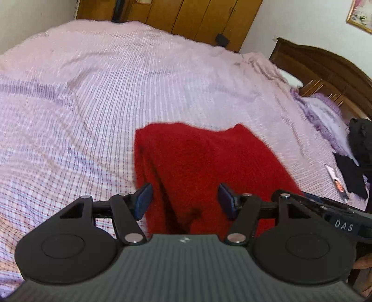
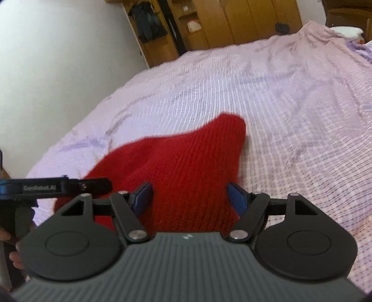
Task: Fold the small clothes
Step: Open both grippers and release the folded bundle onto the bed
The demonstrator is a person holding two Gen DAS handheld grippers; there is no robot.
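Left tongs point(image 1: 184, 201): blue pads point(image 1: 143, 201) spread apart, gripping nothing. Right tongs point(image 2: 190, 201): pads point(image 2: 237, 199) likewise spread, nothing between them but air. Red knitted garment point(image 1: 204, 167) lies bunched on the bed directly ahead of and below both pairs, its pointed end point(image 2: 230, 125) furthest from the right tongs. Pink checked bedspread point(image 1: 93, 93) stretches out beyond it on all sides. Far past the left tongs, wooden wardrobe point(image 1: 197, 16); off to their right, dark headboard point(image 1: 325, 65) and purple pillow point(image 1: 325, 113).
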